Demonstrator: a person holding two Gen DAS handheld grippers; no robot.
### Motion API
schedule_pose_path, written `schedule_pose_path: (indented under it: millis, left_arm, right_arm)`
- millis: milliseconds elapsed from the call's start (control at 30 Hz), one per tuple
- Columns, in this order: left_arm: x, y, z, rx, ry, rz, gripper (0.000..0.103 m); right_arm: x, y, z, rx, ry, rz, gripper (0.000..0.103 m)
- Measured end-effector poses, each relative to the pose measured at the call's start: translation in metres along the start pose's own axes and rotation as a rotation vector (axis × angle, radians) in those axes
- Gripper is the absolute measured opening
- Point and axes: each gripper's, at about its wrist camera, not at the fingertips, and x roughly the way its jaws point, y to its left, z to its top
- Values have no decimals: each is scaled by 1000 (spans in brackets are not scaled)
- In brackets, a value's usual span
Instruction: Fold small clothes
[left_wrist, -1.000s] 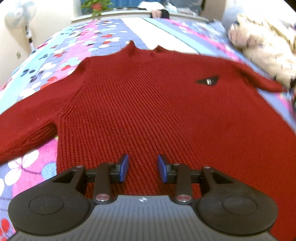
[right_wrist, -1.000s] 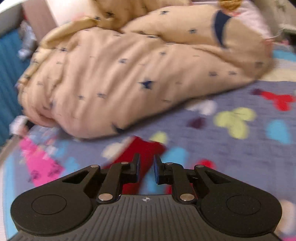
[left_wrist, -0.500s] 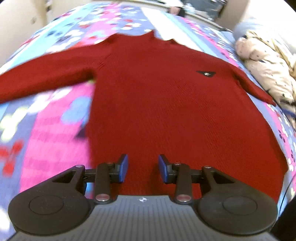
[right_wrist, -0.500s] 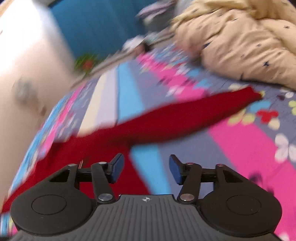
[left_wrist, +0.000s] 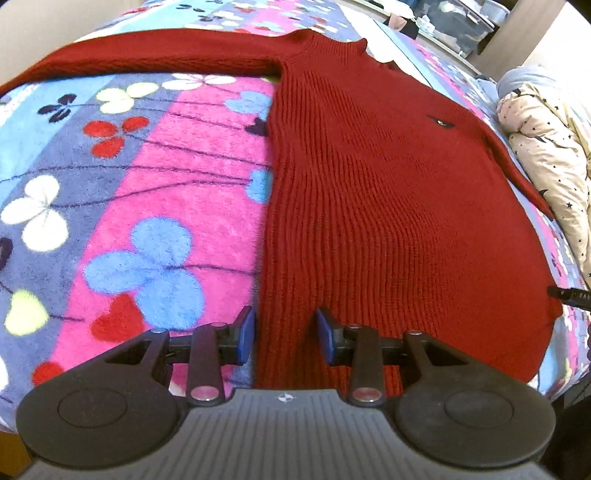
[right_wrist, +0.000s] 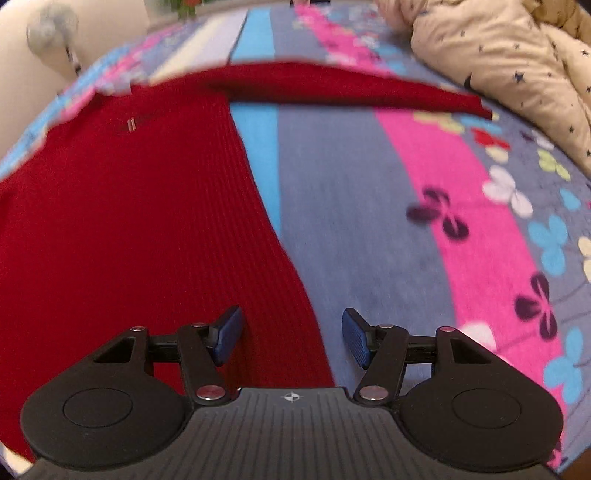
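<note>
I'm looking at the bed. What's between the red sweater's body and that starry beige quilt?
In the right wrist view, bare flowery blanket lies between the red sweater and the starry quilt; only the sweater's sleeve stretches across farther back.

Covered edge to edge by a fleece bedspread (left_wrist: 155, 206) in pink, grey-purple and blue stripes with clover-like flowers in white, blue, red and yellow. Heaped along the right edge of the bed, a cream quilt (right_wrist: 517, 62) dotted with dark stars, with a pale blue-grey bundle (left_wrist: 524, 77) at its far end. Beyond the far edge, a cream wall (right_wrist: 110, 18), a standing fan (right_wrist: 55, 29) at the left corner, blurred greenery (right_wrist: 186, 5) and cluttered containers (left_wrist: 461, 26).
</note>
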Motion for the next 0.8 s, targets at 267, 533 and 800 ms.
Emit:
schedule_pose_path:
  millis: [267, 533, 800]
  left_arm:
    - [-12, -13, -8, 54, -52, 9, 9]
    - [-93, -2, -12, 19, -248, -84, 6]
    - [-53, -10, -12, 80, -74, 114, 14]
  right_arm:
    - [-17, 9, -7, -6, -47, 71, 8]
    - [-114, -17, -14, 172, -349, 234, 5]
    - [-63, -12, -23, 162, -58, 40, 9]
